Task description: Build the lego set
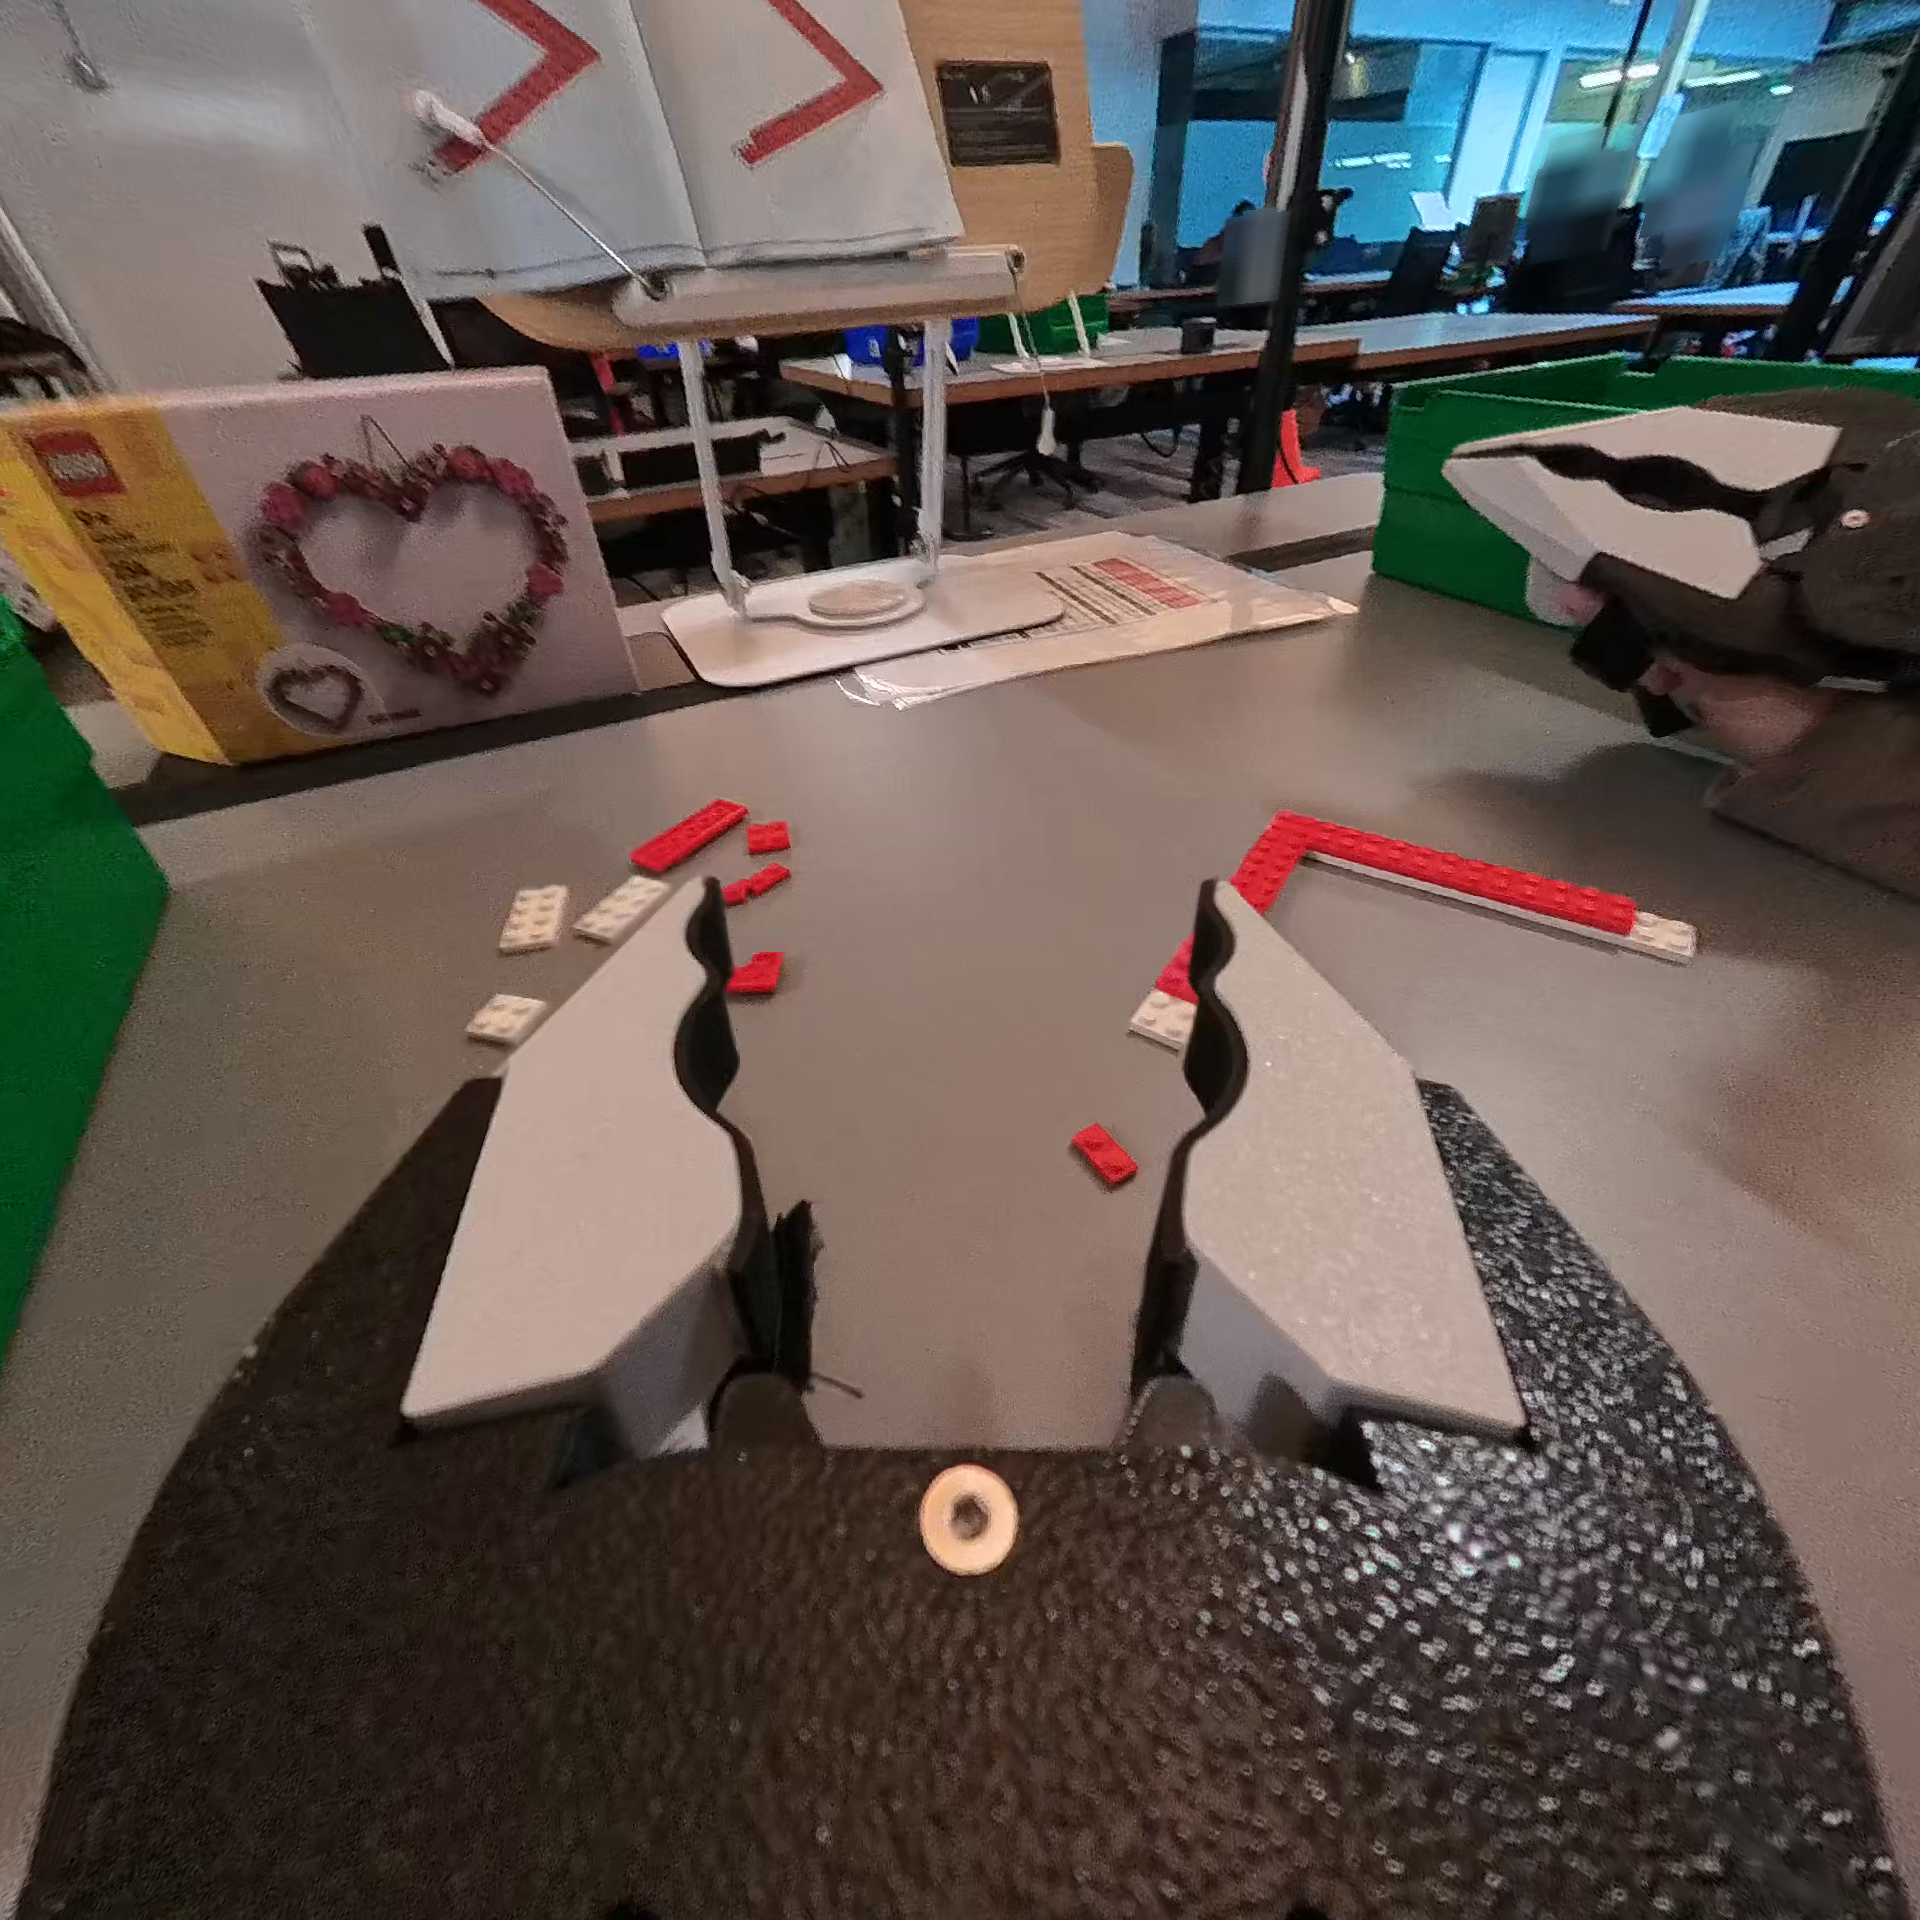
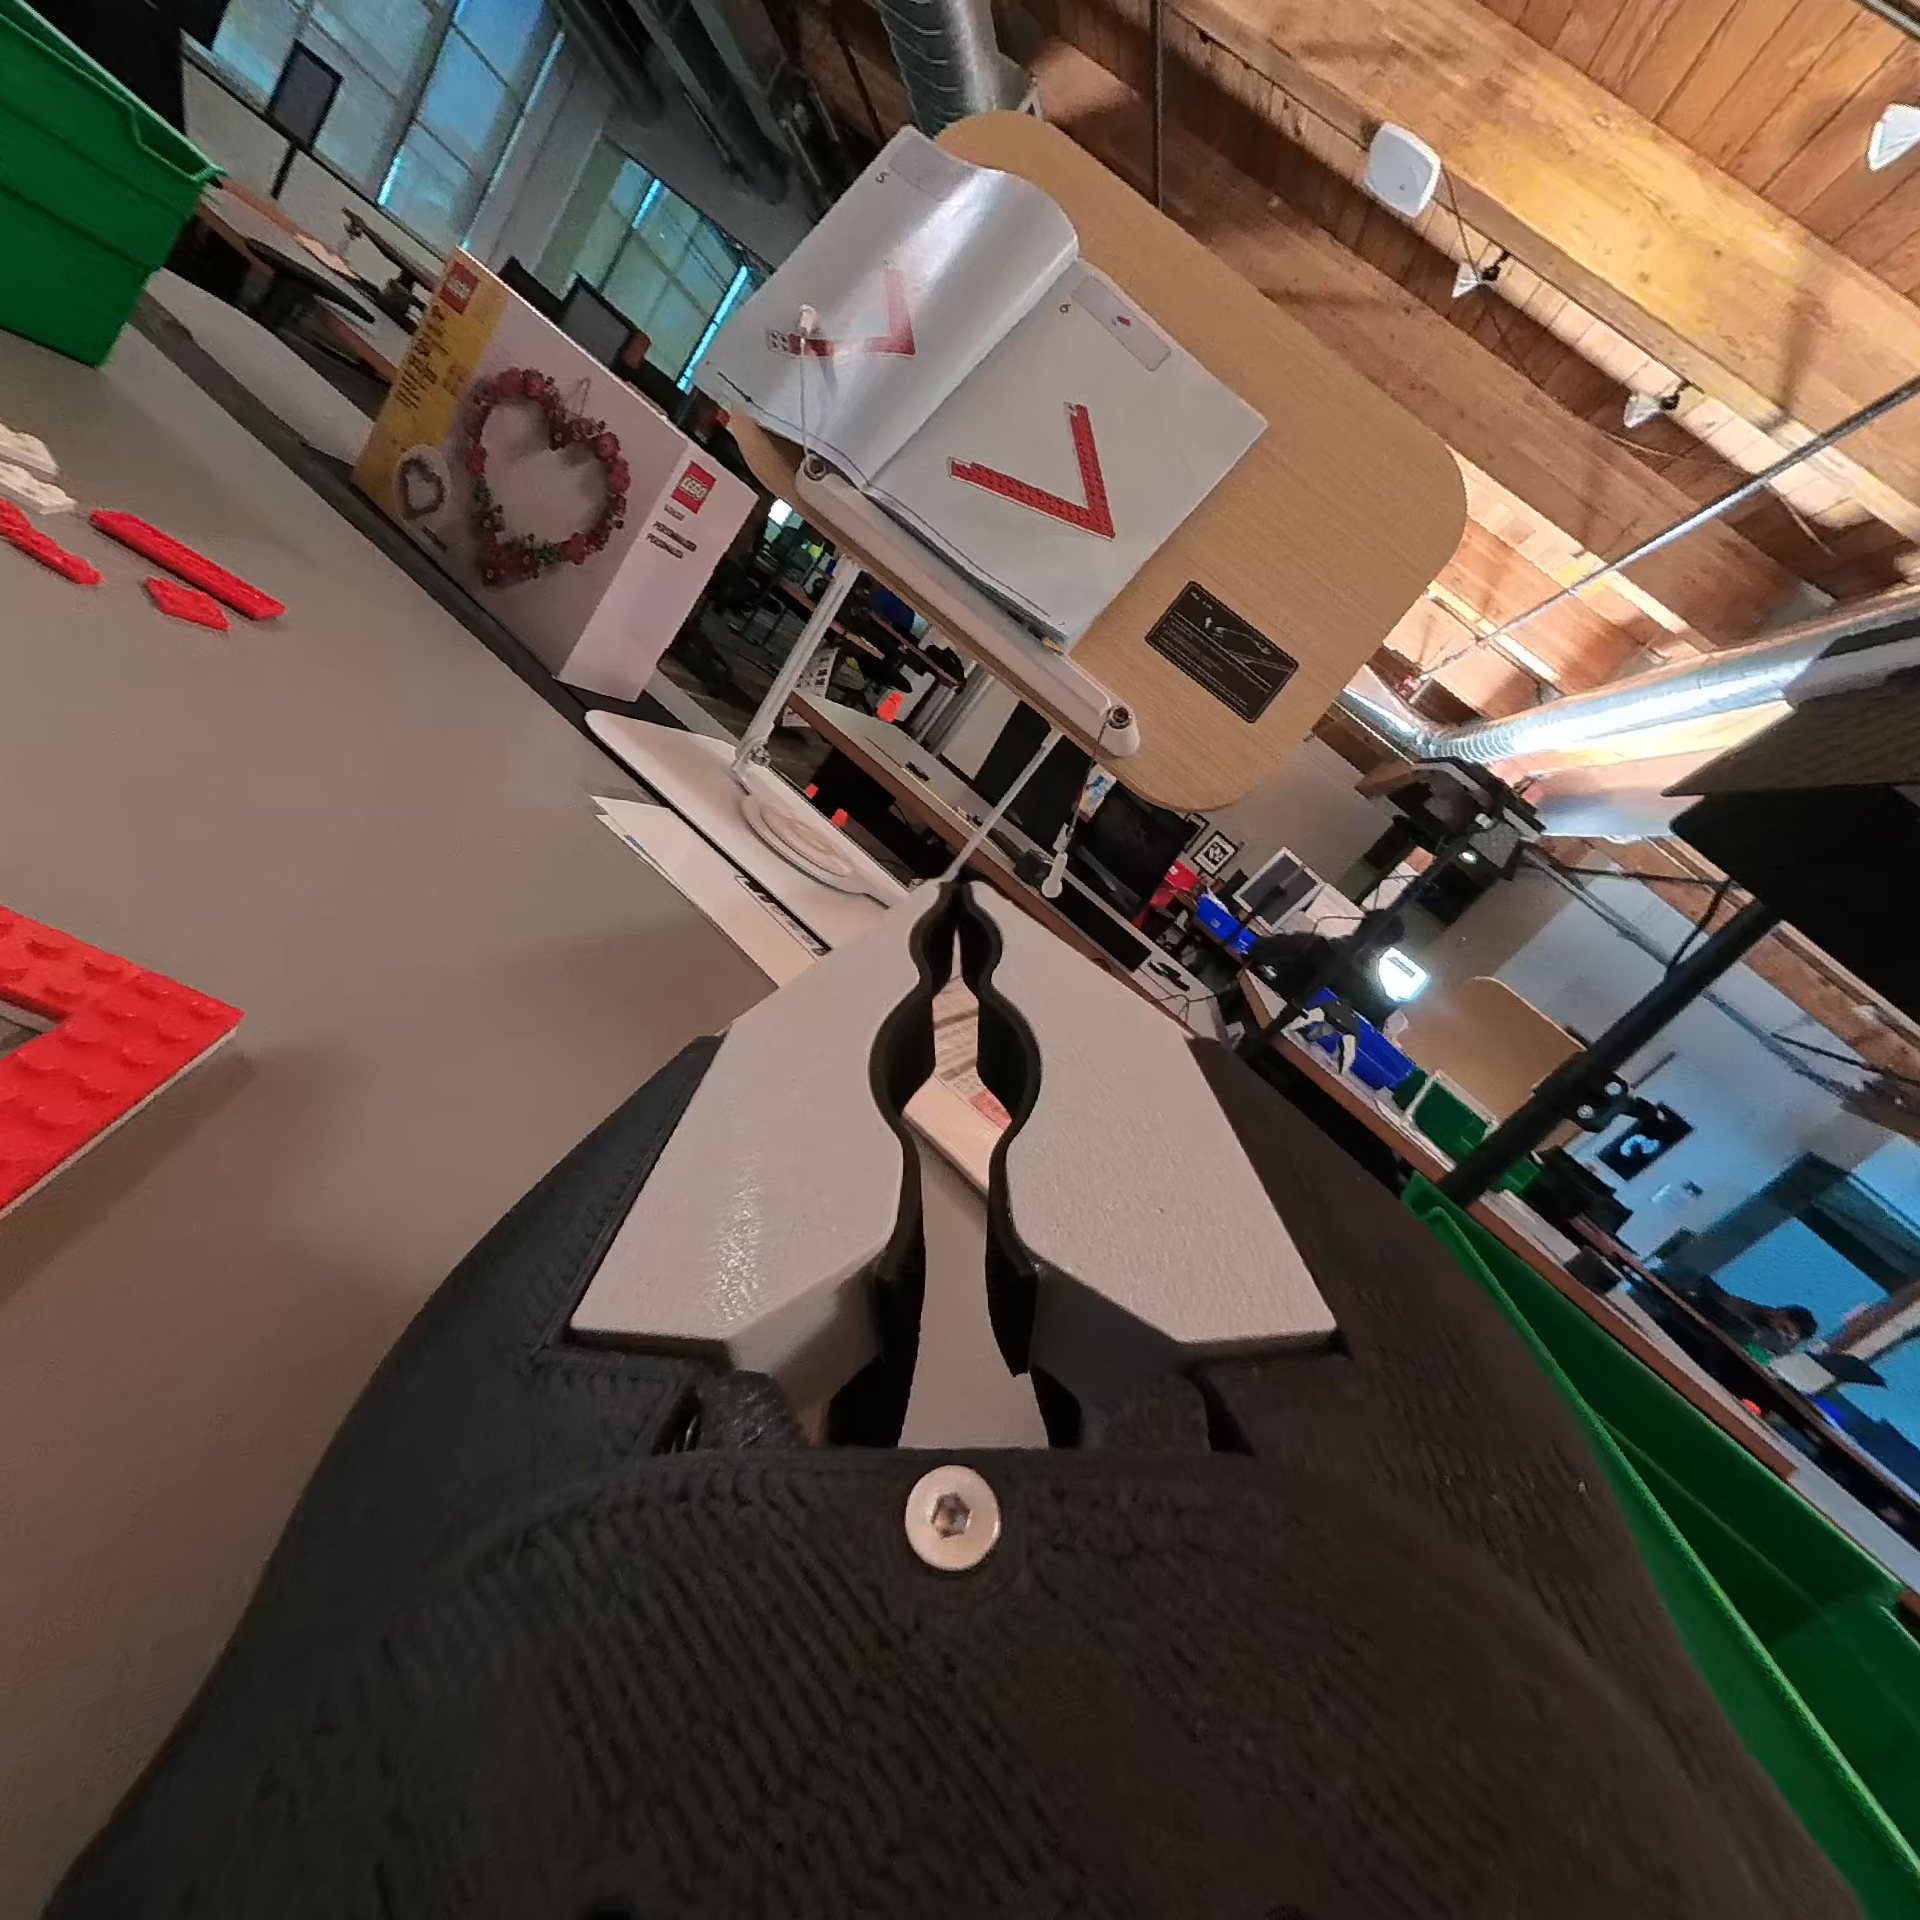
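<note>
left gripper (image 1: 961, 914): spread wide, empty, nearer | small red plate (image 1: 1103, 1153): on table between its fingers, toward the right one, long axis slanted | red angle piece (image 1: 1455, 873): ahead-right | right gripper (image 2: 958, 904): nearly closed, empty, raised aside

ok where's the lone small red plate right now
In the left wrist view the small red plate lies flat on the grey table, between the open left tongs, close to their right-hand finger.
</note>
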{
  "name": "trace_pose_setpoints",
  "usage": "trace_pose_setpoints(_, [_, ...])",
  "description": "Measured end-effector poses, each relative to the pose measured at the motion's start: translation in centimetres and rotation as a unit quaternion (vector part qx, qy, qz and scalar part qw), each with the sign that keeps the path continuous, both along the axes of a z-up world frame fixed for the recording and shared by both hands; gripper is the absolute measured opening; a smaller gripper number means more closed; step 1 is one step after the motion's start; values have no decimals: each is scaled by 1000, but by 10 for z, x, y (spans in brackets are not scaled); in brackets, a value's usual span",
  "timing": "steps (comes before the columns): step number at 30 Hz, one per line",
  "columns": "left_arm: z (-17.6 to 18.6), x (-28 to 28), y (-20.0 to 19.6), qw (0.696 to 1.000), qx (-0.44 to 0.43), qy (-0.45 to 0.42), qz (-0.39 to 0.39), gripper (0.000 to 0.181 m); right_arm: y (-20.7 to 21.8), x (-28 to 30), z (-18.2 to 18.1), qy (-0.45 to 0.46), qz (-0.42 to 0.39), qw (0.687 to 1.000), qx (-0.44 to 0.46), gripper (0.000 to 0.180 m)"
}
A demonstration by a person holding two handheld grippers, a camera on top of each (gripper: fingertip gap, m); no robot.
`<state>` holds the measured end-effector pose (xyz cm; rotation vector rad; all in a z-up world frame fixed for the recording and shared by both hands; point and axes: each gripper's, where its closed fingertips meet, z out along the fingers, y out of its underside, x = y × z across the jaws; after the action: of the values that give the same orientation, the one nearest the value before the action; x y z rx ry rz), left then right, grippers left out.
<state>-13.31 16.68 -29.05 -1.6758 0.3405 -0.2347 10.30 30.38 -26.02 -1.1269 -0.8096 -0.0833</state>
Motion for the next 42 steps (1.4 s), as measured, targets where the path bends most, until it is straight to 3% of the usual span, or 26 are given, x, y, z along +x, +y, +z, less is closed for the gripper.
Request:
trace_pose_setpoints(9, [-11, -4, -13, 995, -77, 47, 43, 76, -15, -19, -4, -21, 61, 998, 4, 0])
trace_pose_setpoints(14, [-62, -22, -33, 956, -234, 124, 126, 98, -22, -23, -2, -17, 82, 996, 6, 0])
trace_pose_setpoints(17, [-56, -7, -34, 968, -221, 45, 114, 100, -23, -22, 0, -8, 85, 996, 5, 0])
trace_pose_setpoints(19, [-56, -2, -34, 969, -215, 38, 118, 100, -23, -20, 2, 1, 85, 996, 4, 0])
trace_pose_setpoints(35, [-75, -1, -11, 956, -236, 89, 151, 96, -22, -15, 4, 18, 80, 997, 0, 0])
trace_pose_setpoints(42, [-67, -31, -16, 942, -223, 158, 192, 93, -20, -14, 4, 21, 78, 997, -5, 0])
